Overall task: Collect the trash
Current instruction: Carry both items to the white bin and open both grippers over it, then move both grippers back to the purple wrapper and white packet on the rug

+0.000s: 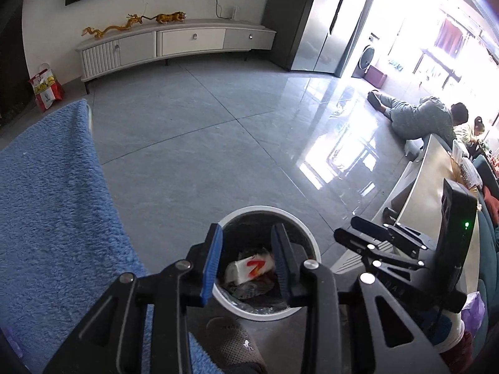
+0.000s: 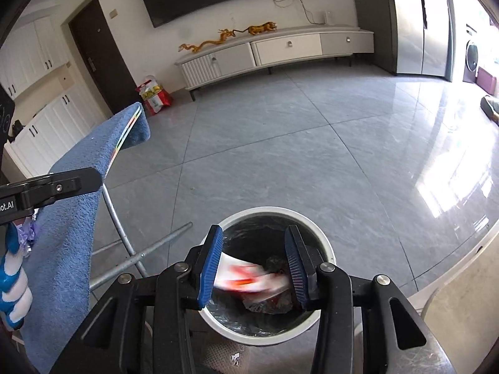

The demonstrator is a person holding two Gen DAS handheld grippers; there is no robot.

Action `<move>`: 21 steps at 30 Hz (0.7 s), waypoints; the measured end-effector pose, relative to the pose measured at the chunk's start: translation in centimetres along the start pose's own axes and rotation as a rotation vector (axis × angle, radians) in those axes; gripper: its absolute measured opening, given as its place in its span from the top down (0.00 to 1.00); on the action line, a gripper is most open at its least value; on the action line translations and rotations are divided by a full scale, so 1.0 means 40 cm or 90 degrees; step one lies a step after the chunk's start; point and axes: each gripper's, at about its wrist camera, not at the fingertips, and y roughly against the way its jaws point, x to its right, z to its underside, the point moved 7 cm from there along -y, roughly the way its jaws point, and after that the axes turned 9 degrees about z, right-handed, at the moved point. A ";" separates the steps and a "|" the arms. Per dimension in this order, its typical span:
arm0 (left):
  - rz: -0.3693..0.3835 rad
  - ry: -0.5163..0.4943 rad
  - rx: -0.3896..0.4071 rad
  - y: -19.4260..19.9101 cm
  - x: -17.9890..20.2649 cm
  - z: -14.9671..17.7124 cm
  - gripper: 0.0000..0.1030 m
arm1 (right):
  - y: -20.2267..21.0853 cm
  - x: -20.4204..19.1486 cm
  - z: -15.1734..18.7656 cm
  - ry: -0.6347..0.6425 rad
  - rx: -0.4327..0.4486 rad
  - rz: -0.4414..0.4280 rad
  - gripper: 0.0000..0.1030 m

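I am holding my left gripper (image 1: 246,255) over the white trash bin (image 1: 312,243) standing on the grey tile floor (image 1: 193,143), its blue pads (image 1: 212,261) spread with nothing pinched between them. A white wrapper with red print (image 1: 249,269) is lying inside the bin on crumpled litter, its long axis running from lower left up to the right. I am keeping my right gripper (image 2: 254,265) above the same bin (image 2: 327,246), jaws parted and gripping nothing; the wrapper (image 2: 249,277) is showing blurred there, stretched roughly crosswise between the pads without touching them. A blue towel (image 1: 56,205) is draping a rack beside the bin.
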 end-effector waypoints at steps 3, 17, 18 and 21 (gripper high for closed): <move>-0.001 0.013 0.019 0.042 -0.011 0.007 0.70 | 0.021 -0.012 0.000 -0.002 0.007 -0.003 0.58; -0.123 0.030 0.150 0.378 -0.129 0.083 0.39 | 0.227 -0.117 -0.044 0.049 0.096 -0.002 0.40; -0.136 0.037 0.157 0.400 -0.146 0.095 0.38 | 0.237 -0.131 -0.045 0.053 0.100 -0.005 0.32; -0.183 0.072 0.177 0.478 -0.212 0.130 0.38 | 0.262 -0.184 -0.043 0.071 0.110 -0.015 0.28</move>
